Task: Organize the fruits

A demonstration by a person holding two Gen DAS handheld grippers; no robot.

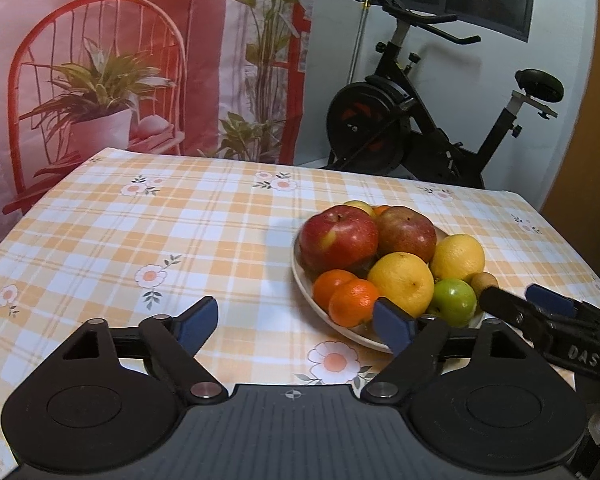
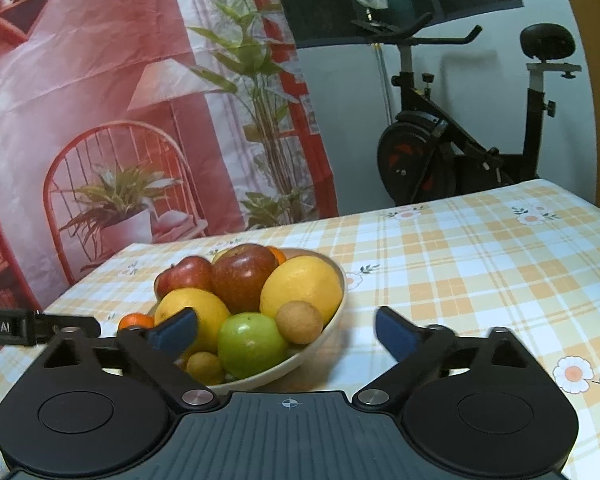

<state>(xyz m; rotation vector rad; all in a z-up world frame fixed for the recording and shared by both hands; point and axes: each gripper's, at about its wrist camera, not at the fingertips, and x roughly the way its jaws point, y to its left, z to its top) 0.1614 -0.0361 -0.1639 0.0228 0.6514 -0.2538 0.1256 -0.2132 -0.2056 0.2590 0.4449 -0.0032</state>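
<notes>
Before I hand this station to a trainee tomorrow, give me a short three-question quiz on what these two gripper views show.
1. True or false: the left gripper is closed on a fruit.
2. Which fruit lies nearest the right gripper? A) green apple B) banana C) grapes
3. Fill in: all the fruit sits in one ____ on the checked tablecloth.

Key
1. False: both grippers stand open and empty.
2. A
3. Bowl, with red apples, lemons and oranges.
</notes>
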